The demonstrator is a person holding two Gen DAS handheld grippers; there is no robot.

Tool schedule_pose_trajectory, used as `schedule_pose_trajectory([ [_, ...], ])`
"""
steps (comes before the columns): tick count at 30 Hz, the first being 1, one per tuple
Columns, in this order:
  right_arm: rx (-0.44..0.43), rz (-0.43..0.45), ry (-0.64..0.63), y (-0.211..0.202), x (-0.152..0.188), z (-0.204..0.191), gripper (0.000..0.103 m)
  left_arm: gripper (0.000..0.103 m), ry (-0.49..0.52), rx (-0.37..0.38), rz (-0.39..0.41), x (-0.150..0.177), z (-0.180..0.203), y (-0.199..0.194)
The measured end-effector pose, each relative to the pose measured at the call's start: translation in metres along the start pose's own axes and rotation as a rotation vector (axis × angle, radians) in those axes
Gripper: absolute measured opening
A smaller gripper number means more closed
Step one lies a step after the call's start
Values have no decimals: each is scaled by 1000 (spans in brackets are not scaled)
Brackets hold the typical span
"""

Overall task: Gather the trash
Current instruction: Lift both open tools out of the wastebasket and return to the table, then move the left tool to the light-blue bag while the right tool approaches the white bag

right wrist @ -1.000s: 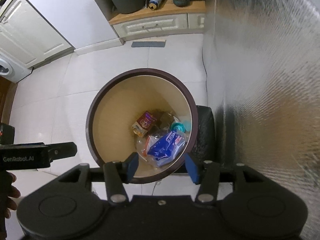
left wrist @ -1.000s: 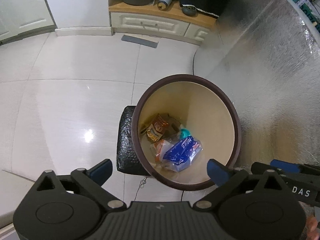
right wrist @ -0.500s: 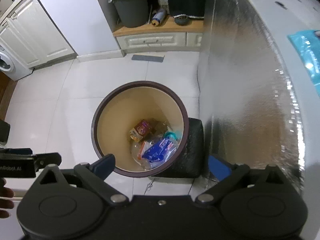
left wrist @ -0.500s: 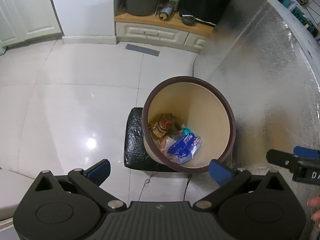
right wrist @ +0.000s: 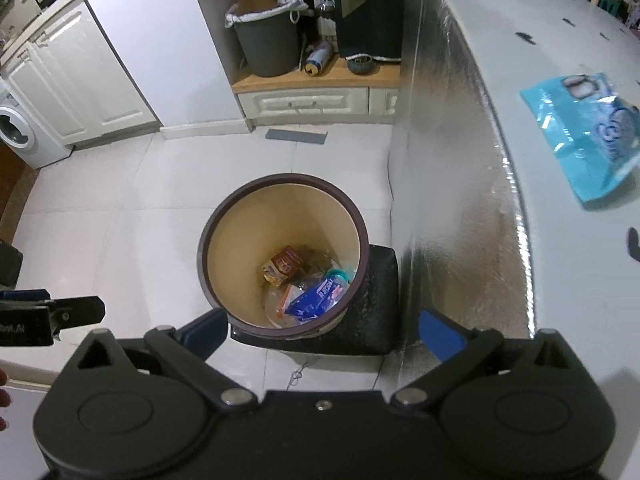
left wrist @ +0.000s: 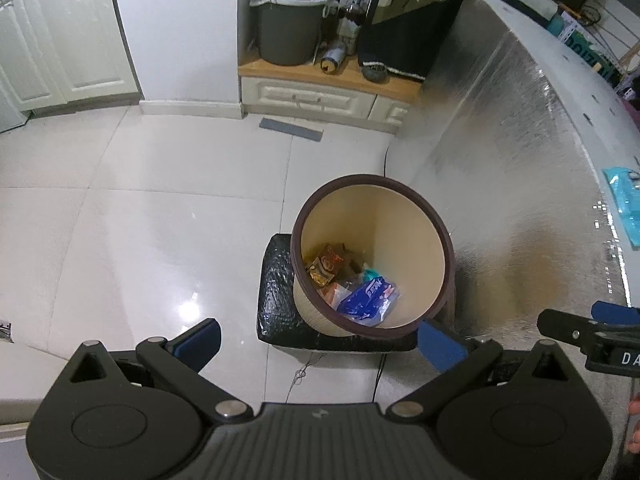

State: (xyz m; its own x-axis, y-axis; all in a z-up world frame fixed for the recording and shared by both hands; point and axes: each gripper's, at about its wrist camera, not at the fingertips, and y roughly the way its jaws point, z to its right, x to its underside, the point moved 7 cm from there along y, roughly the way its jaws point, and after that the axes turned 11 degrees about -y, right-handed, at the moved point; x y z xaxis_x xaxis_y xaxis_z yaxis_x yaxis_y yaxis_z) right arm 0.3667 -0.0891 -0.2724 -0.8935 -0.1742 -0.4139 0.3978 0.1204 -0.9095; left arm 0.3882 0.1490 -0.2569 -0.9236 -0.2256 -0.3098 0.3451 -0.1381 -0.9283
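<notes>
A beige bin with a dark brown rim stands on the tiled floor beside a silver-sided table. In its bottom lie a blue wrapper, an orange packet and other trash. On the table top lies a light blue plastic bag. High over the bin, my left gripper stands open and empty. Beside it my right gripper is open wide with nothing between its fingers. Each gripper shows at the edge of the other's view.
A black block sits under the bin's near side. At the back, a grey bucket and a can rest on a low wooden cabinet. White cupboards and a washing machine line the left. A person's fingers show at the right edge.
Both grippers have risen away from the bin, which now looks smaller and lower. The right gripper's jaws went from narrow to wide open. The table top and its blue bag came into view.
</notes>
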Motion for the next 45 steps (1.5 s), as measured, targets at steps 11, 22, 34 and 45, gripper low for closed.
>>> schedule_pose_trajectory([
  [11, 5, 141, -4, -81, 8, 10, 103, 103, -23, 38, 118, 13, 11, -60],
  [22, 9, 297, 14, -152, 27, 48, 103, 103, 14, 82, 267, 29, 68, -121],
  [34, 37, 424, 34, -215, 53, 127, 103, 103, 54, 154, 377, 63, 172, -162],
  [45, 88, 474, 25, -241, 75, 215, 103, 103, 49, 182, 425, 90, 257, -164],
])
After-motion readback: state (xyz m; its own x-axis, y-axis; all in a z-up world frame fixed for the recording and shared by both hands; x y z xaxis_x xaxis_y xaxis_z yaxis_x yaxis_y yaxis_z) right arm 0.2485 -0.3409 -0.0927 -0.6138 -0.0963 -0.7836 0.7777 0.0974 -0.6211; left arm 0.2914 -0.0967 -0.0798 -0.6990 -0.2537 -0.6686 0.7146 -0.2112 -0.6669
